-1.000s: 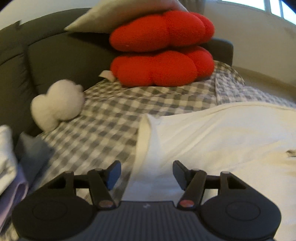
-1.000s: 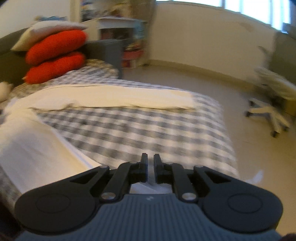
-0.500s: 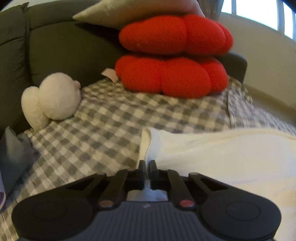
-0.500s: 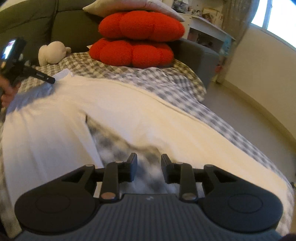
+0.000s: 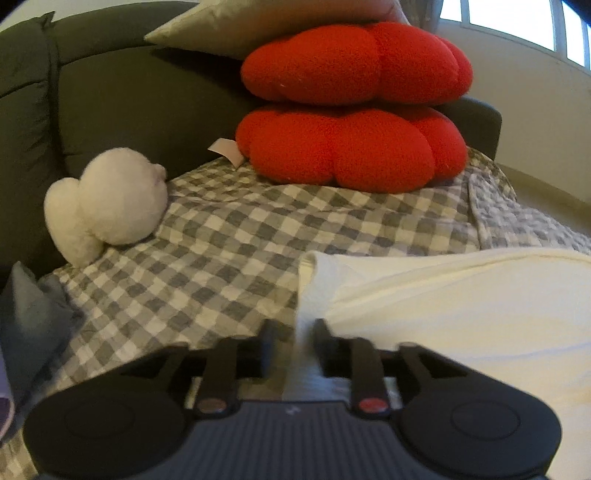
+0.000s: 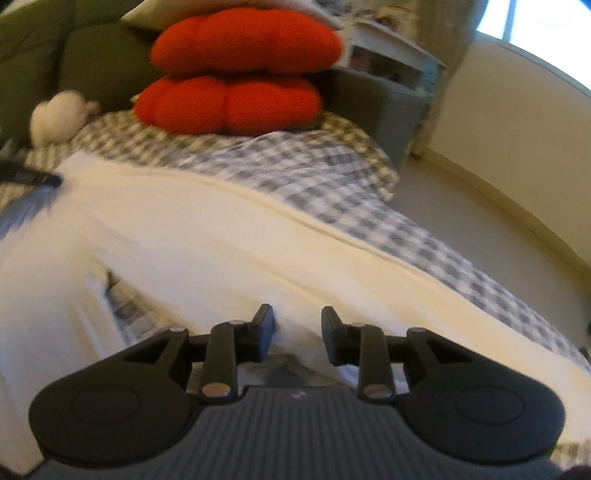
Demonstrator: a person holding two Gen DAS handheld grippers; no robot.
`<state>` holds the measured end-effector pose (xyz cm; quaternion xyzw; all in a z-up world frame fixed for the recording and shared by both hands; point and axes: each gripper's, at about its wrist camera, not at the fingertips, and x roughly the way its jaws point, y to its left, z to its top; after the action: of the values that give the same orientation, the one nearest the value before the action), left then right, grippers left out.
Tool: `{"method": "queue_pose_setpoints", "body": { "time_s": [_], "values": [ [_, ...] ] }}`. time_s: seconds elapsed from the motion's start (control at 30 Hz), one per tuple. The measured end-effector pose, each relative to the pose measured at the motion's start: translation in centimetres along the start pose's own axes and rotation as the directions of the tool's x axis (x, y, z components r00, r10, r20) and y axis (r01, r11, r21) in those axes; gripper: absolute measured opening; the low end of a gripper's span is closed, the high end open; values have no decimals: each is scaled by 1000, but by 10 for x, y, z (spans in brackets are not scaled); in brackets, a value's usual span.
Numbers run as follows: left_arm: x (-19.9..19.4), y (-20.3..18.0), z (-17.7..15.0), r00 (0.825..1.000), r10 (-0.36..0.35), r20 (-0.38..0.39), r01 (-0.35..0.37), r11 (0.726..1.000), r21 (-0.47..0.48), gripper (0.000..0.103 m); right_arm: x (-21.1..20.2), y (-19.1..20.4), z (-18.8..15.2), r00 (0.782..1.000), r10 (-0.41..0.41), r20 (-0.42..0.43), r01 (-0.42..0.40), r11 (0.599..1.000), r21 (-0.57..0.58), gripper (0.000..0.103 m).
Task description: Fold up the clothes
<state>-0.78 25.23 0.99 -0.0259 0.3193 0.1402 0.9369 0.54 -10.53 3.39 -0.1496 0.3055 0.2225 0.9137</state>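
While the white garment [image 6: 207, 236] lies spread out long across the grey checked blanket [image 5: 229, 251] on the dark sofa [image 5: 122, 99], both grippers are sitting low at its edges. Left gripper [image 5: 294, 343] has just been opening up, and there's a bunched bit of the garment's corner between its fingers, but the pads don't look pressed on it, so I'd call it let go. Right gripper [image 6: 297, 328] has its jaws parted too, hovering over the white cloth further along with nothing pinched. In the right wrist view you can see the left gripper's tip at the far left edge of the garment. Behind it all, two red cushions [image 5: 351, 107] are stacked at the sofa's end with a beige pillow [image 5: 266, 22] on top, and a white plush toy [image 5: 107, 206] sits near the backrest
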Motion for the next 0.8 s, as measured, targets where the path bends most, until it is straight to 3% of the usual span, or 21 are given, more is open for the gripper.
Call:
{"method": "queue_pose_setpoints", "body": {
  "time_s": [0.03, 0.13, 0.23, 0.37, 0.43, 0.53, 0.63, 0.8],
  "values": [
    [-4, 3, 2, 1000, 3, 3, -3, 1000, -20, 43, -4, -7, -1, 1000, -10, 7, 9, 1000, 24, 31],
    [-22, 11, 5, 1000, -3, 28, 6, 996, -84, 44, -18, -33, -8, 999, -30, 21, 27, 992, 123, 31],
    [-44, 1, 3, 996, 12, 88, -7, 998, -62, 44, -34, -58, -20, 1000, -20, 20, 14, 968, 249, 31],
    [-59, -23, -2, 992, -61, 113, 62, 998, -6, 44, -43, -80, -42, 1000, 20, 0, -19, 924, 382, 31],
    [-61, -35, -4, 989, -92, 119, 90, 996, 25, 44, -42, -86, -48, 1000, 8, -11, -3, 909, 417, 31],
    [-60, -51, -4, 986, -116, 121, 109, 992, 59, 44, -40, -86, -49, 1000, -15, -25, 24, 917, 399, 31],
    [-49, -58, -8, 987, -137, 88, 131, 988, 76, 44, -37, -89, -46, 997, -68, -35, 76, 919, 388, 31],
    [-16, -47, -20, 997, -76, -28, 78, 995, 64, 45, -38, -122, -55, 977, -198, -74, 211, 895, 393, 30]
  ]
}}
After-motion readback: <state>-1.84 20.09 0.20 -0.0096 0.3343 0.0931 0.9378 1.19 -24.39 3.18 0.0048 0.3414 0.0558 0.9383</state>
